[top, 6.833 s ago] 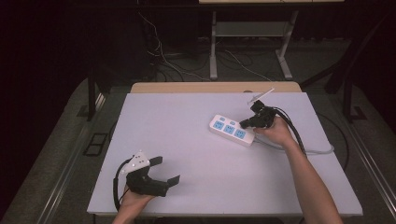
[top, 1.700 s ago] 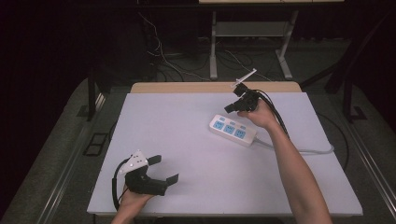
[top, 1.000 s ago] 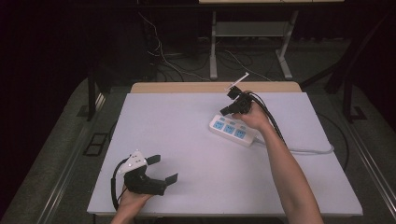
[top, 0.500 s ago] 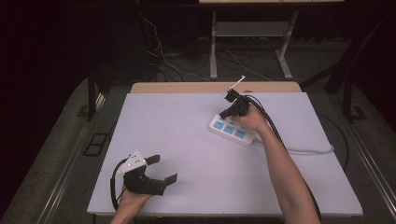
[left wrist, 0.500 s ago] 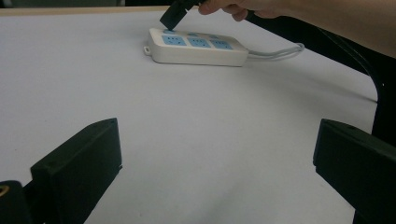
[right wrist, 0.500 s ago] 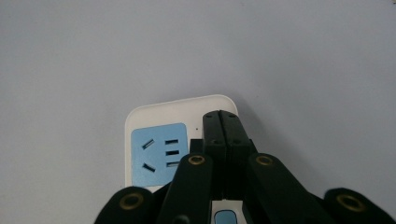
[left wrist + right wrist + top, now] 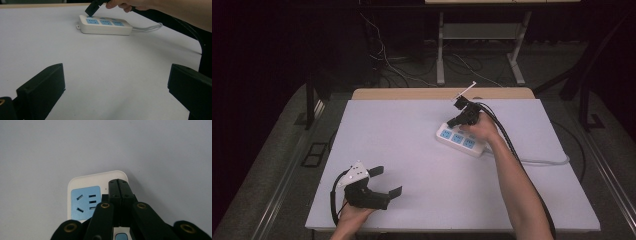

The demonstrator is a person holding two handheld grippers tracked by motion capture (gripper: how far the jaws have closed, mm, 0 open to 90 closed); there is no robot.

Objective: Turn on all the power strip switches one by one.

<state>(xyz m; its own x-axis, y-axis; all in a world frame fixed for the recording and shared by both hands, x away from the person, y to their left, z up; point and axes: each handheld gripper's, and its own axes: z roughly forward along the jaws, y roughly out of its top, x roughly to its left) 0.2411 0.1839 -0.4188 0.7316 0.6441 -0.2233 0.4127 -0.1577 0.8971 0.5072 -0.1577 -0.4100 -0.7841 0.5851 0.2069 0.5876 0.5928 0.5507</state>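
A white power strip (image 7: 461, 140) with blue sockets lies right of the table's middle. Its white cord (image 7: 542, 161) runs off to the right. My right gripper (image 7: 451, 122) is shut, jaws pressed together with nothing between them, tips pointing down at the strip's left end. In the right gripper view the shut gripper (image 7: 118, 182) hovers over the power strip (image 7: 85, 195) beside a blue socket. My left gripper (image 7: 386, 181) rests open near the table's front left. From the left gripper (image 7: 116, 75) I see the power strip (image 7: 105, 24) and the right gripper (image 7: 91, 10) above it.
The white table (image 7: 412, 135) has a wooden strip (image 7: 412, 93) along its back edge. The right gripper's black cable (image 7: 512, 145) trails along the forearm. Behind the table a desk frame (image 7: 441, 55) and loose floor cables (image 7: 387, 65) stand in the dark.
My right gripper has moved from the strip's right part leftwards to its left end, staying shut. The left gripper has not moved.
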